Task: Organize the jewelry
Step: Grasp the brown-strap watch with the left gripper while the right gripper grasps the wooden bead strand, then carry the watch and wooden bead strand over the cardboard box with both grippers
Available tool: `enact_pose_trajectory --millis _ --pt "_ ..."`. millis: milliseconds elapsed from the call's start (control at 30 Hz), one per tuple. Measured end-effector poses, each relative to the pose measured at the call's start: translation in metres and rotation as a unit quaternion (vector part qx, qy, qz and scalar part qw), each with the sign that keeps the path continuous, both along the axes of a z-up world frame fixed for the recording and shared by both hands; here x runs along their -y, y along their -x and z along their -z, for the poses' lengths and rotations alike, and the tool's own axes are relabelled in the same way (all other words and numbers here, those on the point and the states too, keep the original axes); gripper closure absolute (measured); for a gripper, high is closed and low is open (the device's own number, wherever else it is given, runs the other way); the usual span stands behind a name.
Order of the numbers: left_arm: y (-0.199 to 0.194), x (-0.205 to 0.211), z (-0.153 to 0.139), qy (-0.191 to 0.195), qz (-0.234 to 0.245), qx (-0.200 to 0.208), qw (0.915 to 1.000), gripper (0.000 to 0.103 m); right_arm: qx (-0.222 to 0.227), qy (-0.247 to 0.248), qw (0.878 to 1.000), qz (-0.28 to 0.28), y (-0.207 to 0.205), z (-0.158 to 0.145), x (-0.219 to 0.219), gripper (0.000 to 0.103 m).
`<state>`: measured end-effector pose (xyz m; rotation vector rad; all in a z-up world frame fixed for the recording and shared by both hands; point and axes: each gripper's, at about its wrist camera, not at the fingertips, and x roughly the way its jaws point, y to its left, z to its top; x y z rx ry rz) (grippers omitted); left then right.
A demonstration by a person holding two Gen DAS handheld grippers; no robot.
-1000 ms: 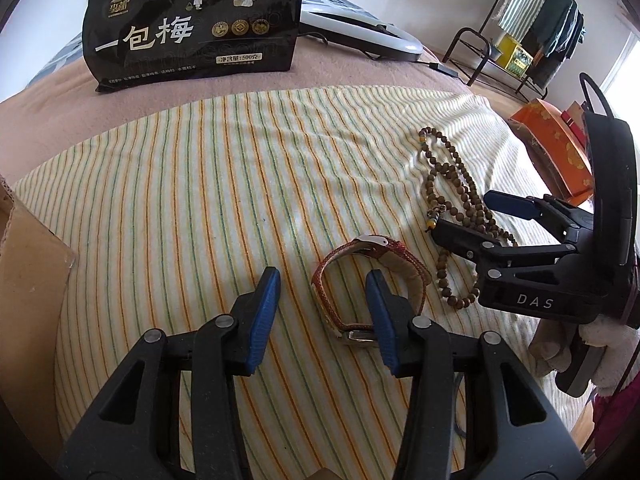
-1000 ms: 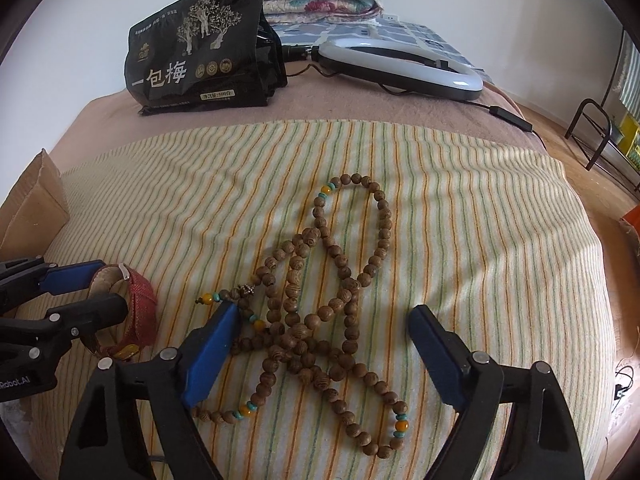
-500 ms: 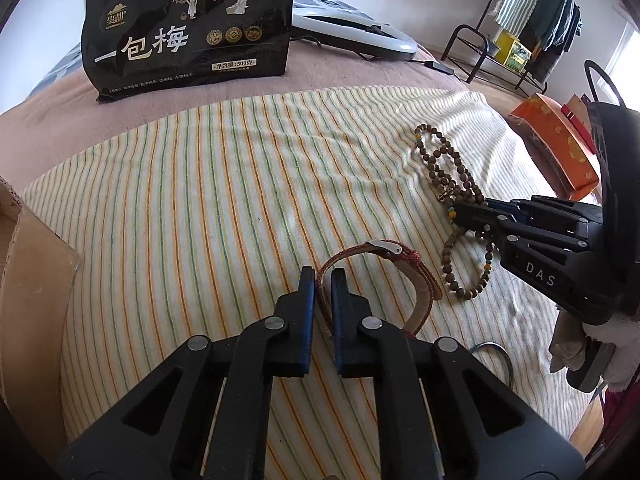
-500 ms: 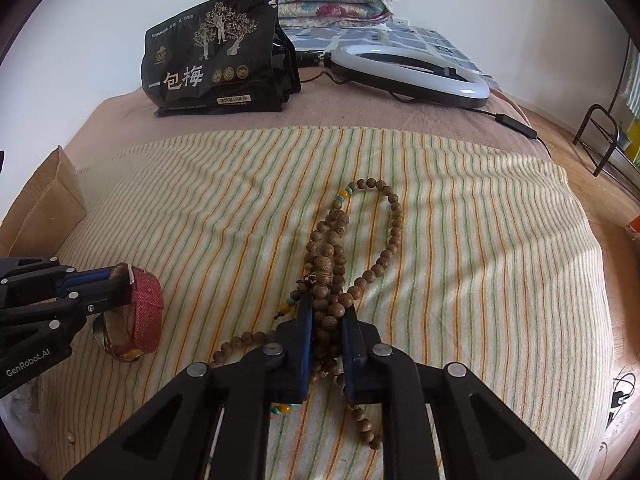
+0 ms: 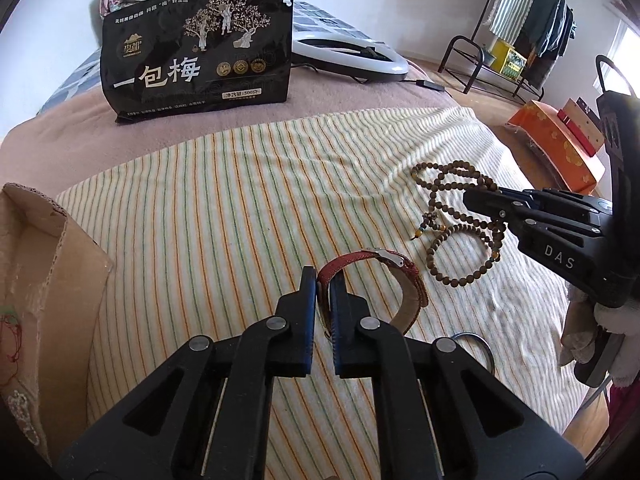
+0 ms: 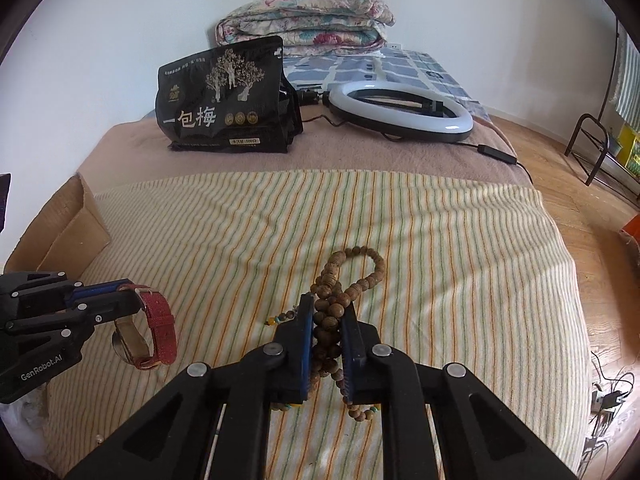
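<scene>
Your left gripper (image 5: 324, 280) is clamped on the strap of the red watch (image 5: 394, 276); you have it by the near side of the loop, so the rest of the band and the buckle hang free past the tips, and in the right wrist view the watch appears clear of the striped towel (image 5: 240, 208). Your right gripper (image 6: 327, 312) is pinched on a bunch of strands of the bead necklace (image 6: 352, 276); taking several strands at once keeps the loops gathered, but one loop sticks out ahead of the tips and other strands trail below the fingers, touching or near the towel. Likely step: carrying both pieces to a container. The cardboard box (image 5: 44, 264) lies at the left edge of the towel, just beside your left gripper, with a raised flap on its near side; judge the flap as the thing the dangling band could catch. Between grippers and the black bag (image 6: 228, 100) the towel is bare, so there is open room ahead. The ring light (image 6: 400, 108) and its cable sit well back. The bed's right edge drops to wooden floor; keep trailing beads off it.
</scene>
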<state>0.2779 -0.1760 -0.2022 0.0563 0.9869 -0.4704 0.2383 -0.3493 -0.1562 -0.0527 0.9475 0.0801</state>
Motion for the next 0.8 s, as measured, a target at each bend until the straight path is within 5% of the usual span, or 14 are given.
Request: enact_pose_trajectory --millis 800 --pt "0.052 -0.046 -0.08 0.018 -0.012 0.064 0.9977 0.099 0.074 0.008 0.997 -0.025 0.052 -0.093 -0.041 0.093"
